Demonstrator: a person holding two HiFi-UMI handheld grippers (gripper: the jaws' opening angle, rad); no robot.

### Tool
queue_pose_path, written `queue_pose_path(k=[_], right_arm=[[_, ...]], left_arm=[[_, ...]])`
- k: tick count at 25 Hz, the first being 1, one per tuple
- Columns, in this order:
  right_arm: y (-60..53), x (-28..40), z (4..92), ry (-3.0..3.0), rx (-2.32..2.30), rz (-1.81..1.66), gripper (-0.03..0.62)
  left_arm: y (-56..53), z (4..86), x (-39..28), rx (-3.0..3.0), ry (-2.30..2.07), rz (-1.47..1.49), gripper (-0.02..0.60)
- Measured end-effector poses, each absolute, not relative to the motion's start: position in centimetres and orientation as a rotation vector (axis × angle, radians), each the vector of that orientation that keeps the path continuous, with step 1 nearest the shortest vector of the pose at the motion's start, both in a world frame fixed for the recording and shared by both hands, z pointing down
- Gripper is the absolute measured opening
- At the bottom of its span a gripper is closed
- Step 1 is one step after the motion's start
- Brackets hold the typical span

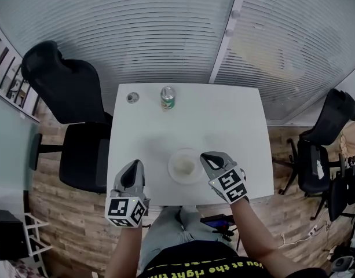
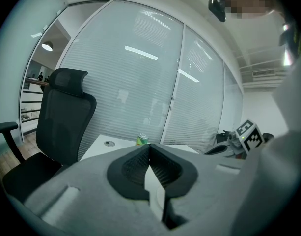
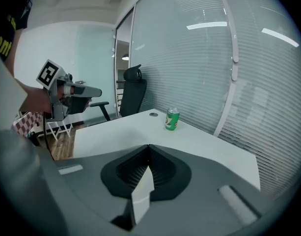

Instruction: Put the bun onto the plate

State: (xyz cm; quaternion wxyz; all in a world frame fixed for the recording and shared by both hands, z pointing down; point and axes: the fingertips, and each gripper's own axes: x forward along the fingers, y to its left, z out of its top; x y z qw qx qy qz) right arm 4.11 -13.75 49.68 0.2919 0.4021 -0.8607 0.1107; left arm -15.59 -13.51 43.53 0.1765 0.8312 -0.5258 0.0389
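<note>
A white plate sits near the front edge of the white table, with a pale bun lying in its middle. My left gripper is off the plate's left side, near the table's front left corner, and its jaws meet at the tip with nothing between them. To the right of the plate my right gripper hangs close to its rim, also shut and empty. Neither the plate nor the bun shows in either gripper view.
A green can stands at the back of the table, next to a round grommet. A black office chair is at the table's left, and another chair is at the right. Behind the table are glass walls with blinds.
</note>
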Motion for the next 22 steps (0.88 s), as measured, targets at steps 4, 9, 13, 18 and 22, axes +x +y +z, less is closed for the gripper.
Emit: queue_pose_path(k=[4,9,13,18,22], right_arm=[[-13.4,5.6,48.5,-2.31,1.125,0.31,0.009],[-13.5,7.2,46.8,-2.342,1.199,0.324,0.008],[-13.7,7.9,45.3,-2.391,1.254,0.371,0.008],[-13.7,9.3,43.3,-2.436,1.332,0.377,0.008],[-13.6,10.6,41.8,-2.467,1.408,0.368,0.008]], left_arm=[[-13.4,43.2,-15.2,2.365,-1.482,0.111,0.0],[-13.2,42.8,-14.8,2.381,-1.478,0.115,0.0],[-13.2,42.4,-14.8,2.384,-1.484,0.117,0.0],[-13.1,41.9,-14.6,2.391,-1.493,0.113,0.0],[-13.2,41.6,-14.6,2.398,-1.497,0.108,0.0]])
